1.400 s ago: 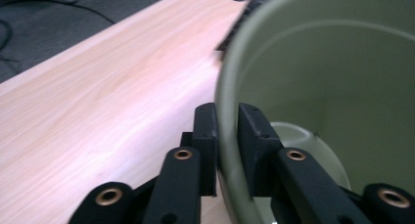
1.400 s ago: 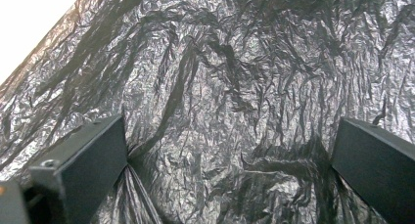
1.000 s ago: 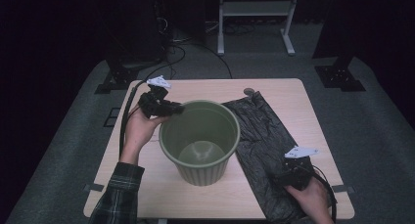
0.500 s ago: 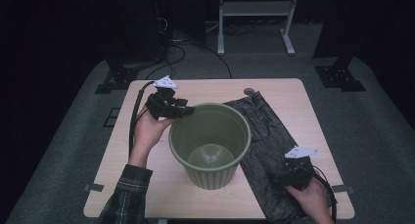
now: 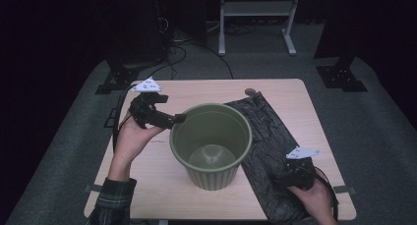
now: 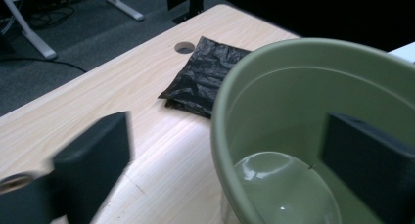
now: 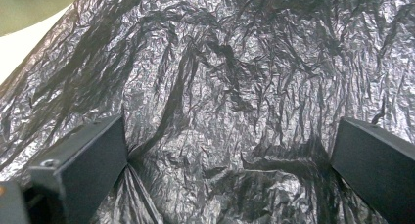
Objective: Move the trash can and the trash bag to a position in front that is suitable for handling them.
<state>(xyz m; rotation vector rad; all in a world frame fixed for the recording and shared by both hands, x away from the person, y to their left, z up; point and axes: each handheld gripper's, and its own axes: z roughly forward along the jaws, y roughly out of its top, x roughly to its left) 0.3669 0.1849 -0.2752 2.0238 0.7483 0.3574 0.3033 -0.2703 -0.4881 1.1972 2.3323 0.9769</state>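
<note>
High view: nearest the person, the right gripper (image 5: 294,177) rests low on the black bag (image 5: 268,136), jaws wide and pressed on the film, probably to pinch it up. The bag lies flat on the table (image 5: 147,185), right of the bin (image 5: 211,144) and partly under it. Farther, the left gripper (image 5: 174,120) is at the bin's left rim, jaws wide with one inside and one outside the wall, likely to steady or move the bin. The bin is empty.
</note>
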